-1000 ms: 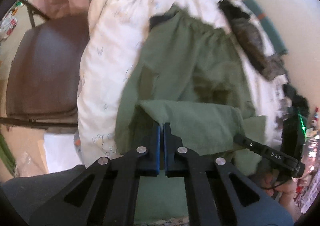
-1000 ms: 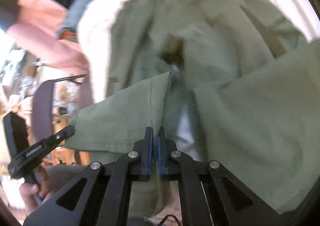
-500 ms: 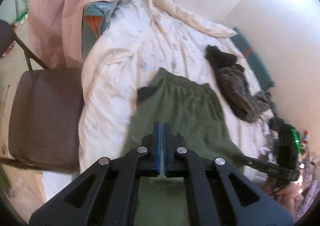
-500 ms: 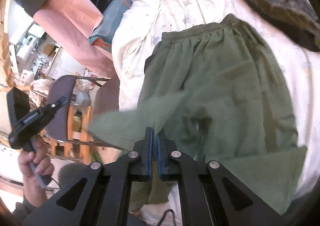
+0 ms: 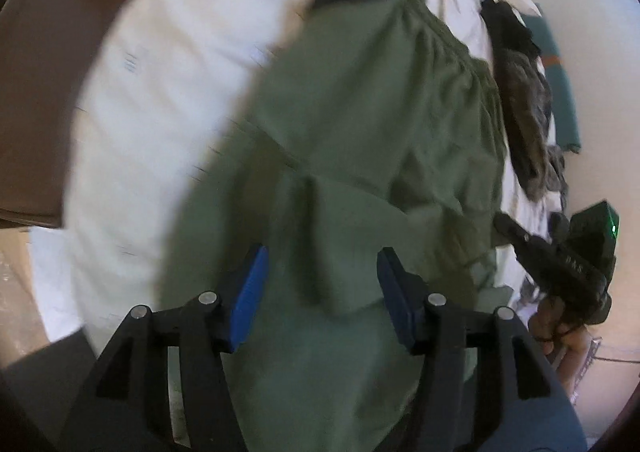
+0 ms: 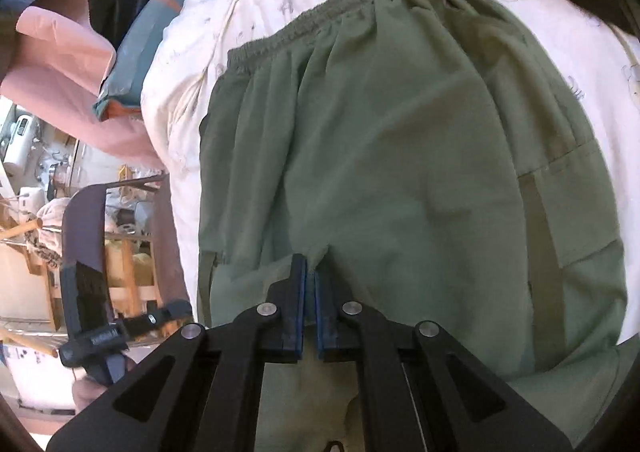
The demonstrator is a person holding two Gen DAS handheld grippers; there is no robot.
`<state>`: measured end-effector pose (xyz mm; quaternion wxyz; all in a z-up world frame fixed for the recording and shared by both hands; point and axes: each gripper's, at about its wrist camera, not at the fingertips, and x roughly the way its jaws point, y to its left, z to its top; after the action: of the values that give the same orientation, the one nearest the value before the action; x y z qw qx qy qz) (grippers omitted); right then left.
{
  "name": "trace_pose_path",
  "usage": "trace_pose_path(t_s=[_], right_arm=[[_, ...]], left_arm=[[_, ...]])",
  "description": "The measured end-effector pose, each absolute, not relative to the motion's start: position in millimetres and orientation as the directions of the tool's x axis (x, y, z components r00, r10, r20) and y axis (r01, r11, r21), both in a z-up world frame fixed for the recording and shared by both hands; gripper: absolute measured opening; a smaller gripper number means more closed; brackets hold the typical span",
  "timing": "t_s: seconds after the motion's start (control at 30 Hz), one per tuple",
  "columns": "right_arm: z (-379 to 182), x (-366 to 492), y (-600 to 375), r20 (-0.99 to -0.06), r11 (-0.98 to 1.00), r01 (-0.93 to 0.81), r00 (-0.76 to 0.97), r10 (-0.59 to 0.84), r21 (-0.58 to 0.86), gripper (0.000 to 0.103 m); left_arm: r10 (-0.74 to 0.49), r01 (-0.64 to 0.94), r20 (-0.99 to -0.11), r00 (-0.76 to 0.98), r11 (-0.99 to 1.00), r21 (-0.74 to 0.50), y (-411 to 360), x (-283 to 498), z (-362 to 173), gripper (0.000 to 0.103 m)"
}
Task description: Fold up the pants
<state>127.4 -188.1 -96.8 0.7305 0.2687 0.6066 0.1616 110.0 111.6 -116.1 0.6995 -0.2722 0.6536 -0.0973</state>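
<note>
With the olive-green cotton pants [image 6: 400,156] lying on the white quilted bed [image 5: 160,112], the left gripper [image 5: 320,284] is opening its jaws while the right gripper [image 6: 310,288], jaws pressed together, is apparently pinching a hem, so the released fold is risking slumping crooked.

Olive-green pants [image 6: 400,156] on cream bedding [image 5: 160,100] (faintly printed), brown chair [image 5: 44,84].
</note>
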Motion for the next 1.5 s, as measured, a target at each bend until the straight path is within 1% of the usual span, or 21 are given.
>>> trace_pose_path(t_s=[0.13,0.17,0.2,0.23,0.37,0.47,0.6,0.7,0.83,0.87,0.9,0.93,0.97,1.0,1.07,1.1,1.13,1.2,1.3,1.4,1.5], right_arm=[[-100.8,128.4,-191.8,-0.811,0.810,0.113,0.208,0.547,0.575,0.003],[-102.6,128.2,-193.4,-0.807,0.804,0.122,0.208,0.553,0.582,0.003],[-102.5,129.7,-194.0,-0.804,0.800,0.126,0.208,0.557,0.587,0.003],[-102.6,130.7,-194.0,-0.801,0.796,0.130,0.208,0.561,0.591,0.003],[-89.4,131.6,-188.6,-0.780,0.784,0.088,0.221,0.586,0.614,0.003],[-70.1,135.3,-181.2,-0.757,0.773,0.037,0.238,0.608,0.633,0.003],[-44.8,153.8,-172.8,-0.699,0.737,-0.006,0.314,0.643,0.676,0.003],[-45.5,178.7,-158.8,-0.698,0.738,-0.004,0.320,0.641,0.675,0.003],[-80.1,214.9,-145.5,-0.749,0.771,0.064,0.301,0.590,0.634,0.004],[-94.6,223.7,-145.3,-0.755,0.769,0.089,0.295,0.586,0.633,0.004],[-105.0,229.1,-145.8,-0.765,0.774,0.105,0.284,0.578,0.624,0.008],[-115.2,232.3,-146.7,-0.783,0.783,0.136,0.269,0.560,0.607,0.008],[-124.7,234.8,-148.8,-0.794,0.786,0.162,0.257,0.551,0.597,0.008],[-132.9,236.1,-151.7,-0.798,0.784,0.178,0.247,0.550,0.595,0.008],[-137.4,236.7,-156.9,-0.806,0.787,0.193,0.244,0.539,0.585,0.014],[-135.4,234.6,-160.5,-0.807,0.788,0.198,0.260,0.531,0.583,0.028],[-130.5,231.5,-164.8,-0.800,0.786,0.194,0.289,0.526,0.587,0.045],[-115.7,222.1,-175.2,-0.777,0.784,0.172,0.366,0.512,0.597,0.059],[-87.5,206.4,-185.8,-0.750,0.810,0.112,0.468,0.467,0.575,0.059],[-84.0,206.6,-164.3,-0.809,0.866,-0.010,0.352,0.470,0.499,0.058],[-87.0,204.9,-131.7,-0.866,0.916,-0.146,0.301,0.400,0.373,0.057]], left_arm=[[-0.485,-0.197,-0.869,0.096,0.847,-0.494,83.4,108.3,-124.2,0.051],[-0.477,-0.193,-0.874,0.094,0.852,-0.486,78.4,107.4,-127.4,0.046],[-0.488,-0.184,-0.868,0.091,0.849,-0.496,74.3,106.5,-130.5,0.009],[-0.504,-0.167,-0.859,0.084,0.843,-0.511,70.6,106.7,-131.9,0.003],[-0.466,-0.080,-0.854,0.229,0.866,-0.494,79.1,113.0,-92.0,0.001],[-0.499,-0.060,-0.796,0.342,0.834,-0.548,102.1,124.6,-49.3,0.001],[-0.480,-0.046,-0.756,0.445,0.831,-0.555,131.2,155.6,-9.7,0.001],[-0.429,-0.057,-0.767,0.477,0.856,-0.514,142.1,191.5,-11.3,0.001],[-0.400,-0.091,-0.818,0.413,0.876,-0.474,139.7,239.0,-62.2,0.002],[-0.407,-0.127,-0.830,0.380,0.866,-0.483,142.5,245.0,-81.5,0.003],[-0.409,-0.151,-0.843,0.349,0.864,-0.481,142.0,248.9,-94.4,0.009],[-0.403,-0.173,-0.861,0.311,0.866,-0.469,142.3,251.0,-106.4,0.015],[-0.395,-0.188,-0.874,0.283,0.870,-0.455,143.1,251.1,-115.8,0.033],[-0.392,-0.193,-0.876,0.280,0.871,-0.451,144.0,251.3,-117.9,0.046],[-0.385,-0.189,-0.861,0.333,0.867,-0.461,151.9,249.8,-107.1,0.052],[-0.382,-0.177,-0.853,0.356,0.868,-0.463,154.8,248.1,-99.0,0.062],[-0.371,-0.162,-0.848,0.378,0.876,-0.455,157.0,246.5,-90.3,0.066],[-0.318,-0.086,-0.857,0.406,0.920,-0.382,153.3,241.7,-72.7,0.069],[-0.210,0.087,-0.906,0.367,0.978,-0.191,128.6,234.9,-63.8,0.069],[-0.131,0.176,-0.924,0.358,0.982,-0.071,114.1,230.4,-69.3,0.069],[-0.113,0.179,-0.943,0.312,0.982,-0.059,108.3,239.0,-88.6,0.069]])
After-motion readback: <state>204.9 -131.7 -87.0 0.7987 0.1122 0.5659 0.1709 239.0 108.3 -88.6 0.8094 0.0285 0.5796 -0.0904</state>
